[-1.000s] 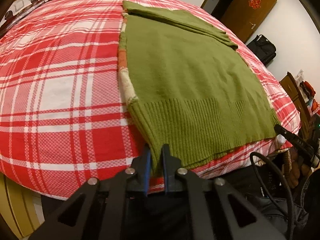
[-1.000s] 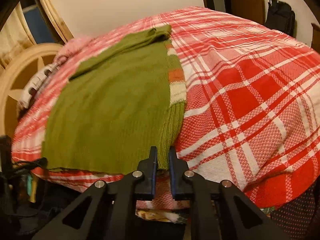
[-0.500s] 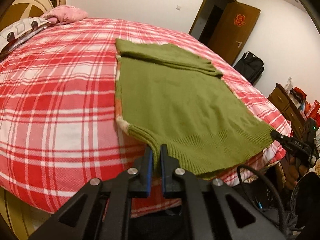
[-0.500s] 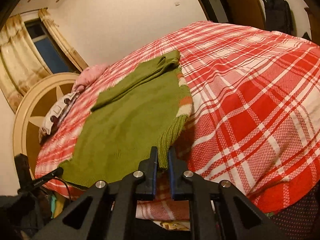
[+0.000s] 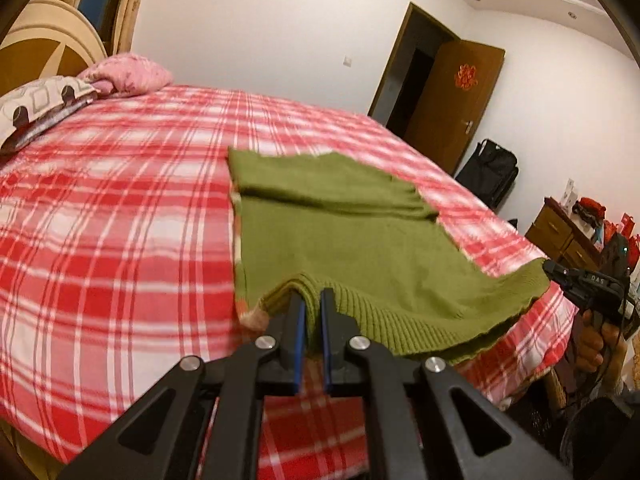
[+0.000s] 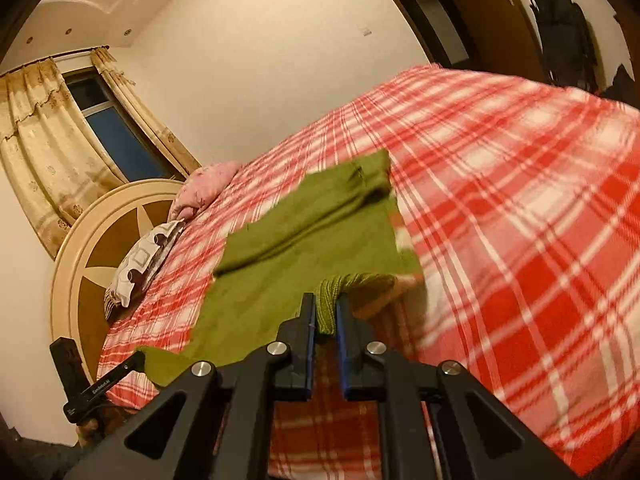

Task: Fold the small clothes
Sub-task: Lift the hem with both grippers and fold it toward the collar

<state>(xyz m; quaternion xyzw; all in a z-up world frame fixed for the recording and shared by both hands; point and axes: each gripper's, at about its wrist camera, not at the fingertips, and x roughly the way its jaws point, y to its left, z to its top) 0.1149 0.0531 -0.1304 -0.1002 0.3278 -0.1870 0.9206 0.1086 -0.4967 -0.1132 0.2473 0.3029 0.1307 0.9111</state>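
A green knit sweater point(image 5: 340, 236) lies on the red plaid bed point(image 5: 120, 240), sleeves folded across its far end. My left gripper point(image 5: 313, 300) is shut on the ribbed hem's left corner and holds it lifted off the bed. My right gripper point(image 6: 325, 304) is shut on the hem's other corner, also lifted; it shows in the left wrist view point(image 5: 550, 269) at the right. The sweater point(image 6: 320, 236) hangs between the two grippers, its near part raised. The left gripper shows in the right wrist view point(image 6: 138, 358) at the lower left.
Pillows point(image 5: 60, 96) and a round headboard point(image 6: 100, 248) are at the bed's head. A brown door point(image 5: 456, 92), a black bag point(image 5: 488, 172) and a wooden dresser point(image 5: 568, 236) stand to the right of the bed.
Both grippers have risen and lifted the sweater's hem off the bed; the hem now hangs in the air between them.
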